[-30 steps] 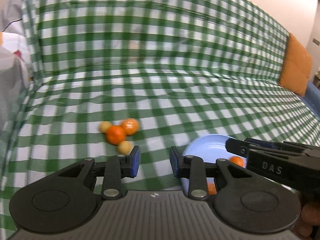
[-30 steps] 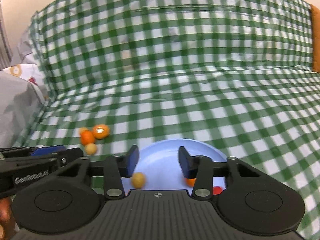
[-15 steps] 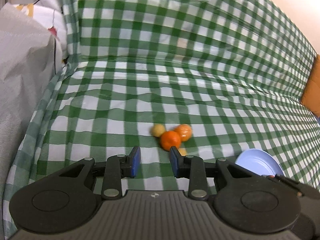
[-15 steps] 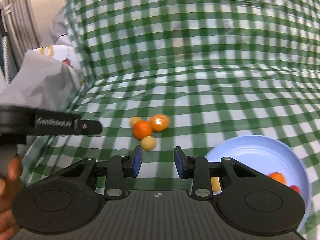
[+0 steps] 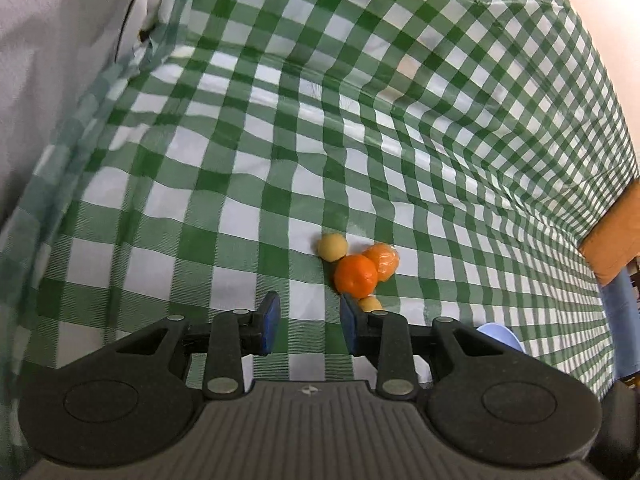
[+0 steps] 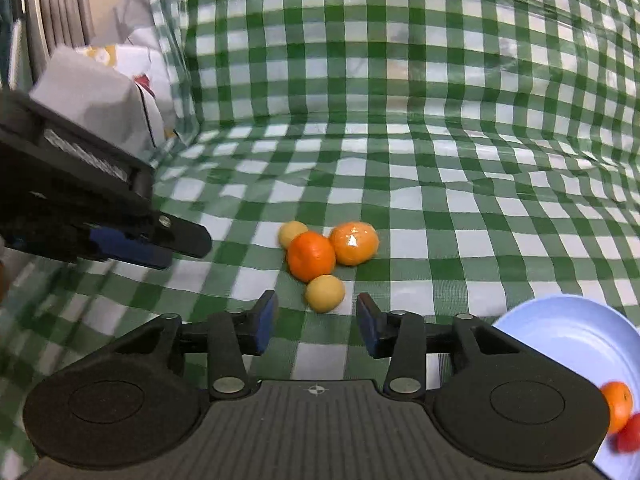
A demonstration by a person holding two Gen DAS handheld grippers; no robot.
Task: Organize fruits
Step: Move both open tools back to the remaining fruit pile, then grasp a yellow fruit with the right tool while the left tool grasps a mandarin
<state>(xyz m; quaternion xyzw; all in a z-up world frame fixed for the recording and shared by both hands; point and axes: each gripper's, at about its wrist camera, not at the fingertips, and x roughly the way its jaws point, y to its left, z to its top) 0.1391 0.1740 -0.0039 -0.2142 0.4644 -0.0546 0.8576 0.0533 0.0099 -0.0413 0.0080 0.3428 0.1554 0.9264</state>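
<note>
Four fruits huddle on the green checked cloth (image 6: 440,208): an orange mandarin (image 6: 311,256), a shiny wrapped orange (image 6: 354,243), and two small yellow fruits (image 6: 293,233), (image 6: 325,293). My right gripper (image 6: 317,312) is just short of the nearer yellow fruit, its jaws opening with nothing between them. My left gripper (image 5: 309,312) is open and empty. The mandarin (image 5: 356,275) lies just ahead and right of it, and a yellow fruit (image 5: 370,303) peeks from behind its right finger. A blue plate (image 6: 560,332) at lower right holds an orange (image 6: 617,400) and a red fruit (image 6: 628,438).
Grey and white bags or pillows (image 5: 60,40) pile up at the left edge of the cloth. An orange cushion (image 5: 612,240) stands at the far right. The left gripper (image 6: 176,246) reaches in from the left in the right wrist view.
Both grippers have swung left from over the plate to the fruit cluster and come closer to it. The plate has slid to the right edge of both views. The right jaws have widened.
</note>
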